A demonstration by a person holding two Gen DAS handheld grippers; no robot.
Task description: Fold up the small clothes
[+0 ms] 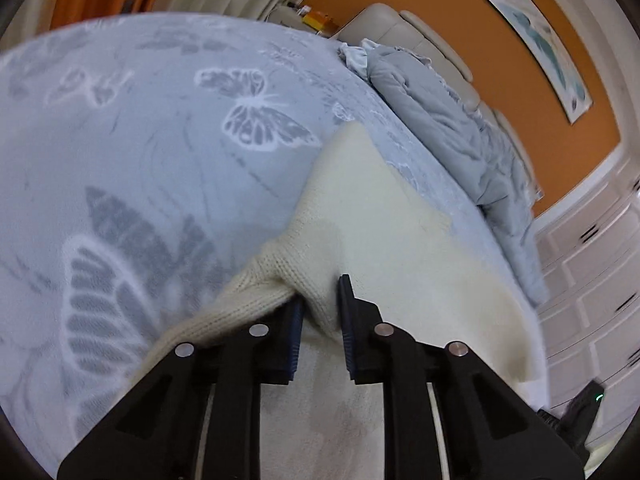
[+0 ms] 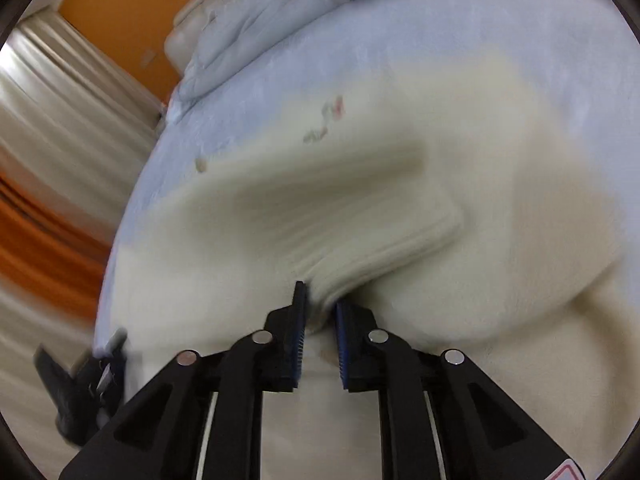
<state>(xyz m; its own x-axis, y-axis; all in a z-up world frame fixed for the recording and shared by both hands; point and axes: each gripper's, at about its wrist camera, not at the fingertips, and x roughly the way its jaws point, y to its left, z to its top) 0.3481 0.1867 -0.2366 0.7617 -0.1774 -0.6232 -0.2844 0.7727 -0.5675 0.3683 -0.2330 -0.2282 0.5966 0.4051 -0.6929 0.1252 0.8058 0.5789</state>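
Orange walls, pale curtains and a bed (image 1: 168,128) with a blue-grey butterfly cover are seen; a rumpled grey duvet (image 1: 452,128) is bunched along the far side by a padded headboard.

A cream knit sweater (image 1: 384,216) is spread on the cover, toward the near edge. In the right wrist view it fills most of the frame, with a small coloured motif (image 2: 330,114) on its far part; that view is smeared, so detail is poor.

Left gripper (image 1: 322,308): jaws nearly closed, a ridge of knit pinched between the pads, a ribbed band draped over the left finger.

Right gripper (image 2: 320,306): jaws nearly closed on a gathered fold of knit, a ribbed section (image 2: 380,232) fanning out just beyond the tips.

The other gripper is glimpsed as a dark shape at the edge of each view.

Progress, as judged: early. Both edges are taken up, but no finished fold can be made out; much of the body lies open on the cover. The fold itself, any second fold and smoothing appear to be left. No other clothes are seen.
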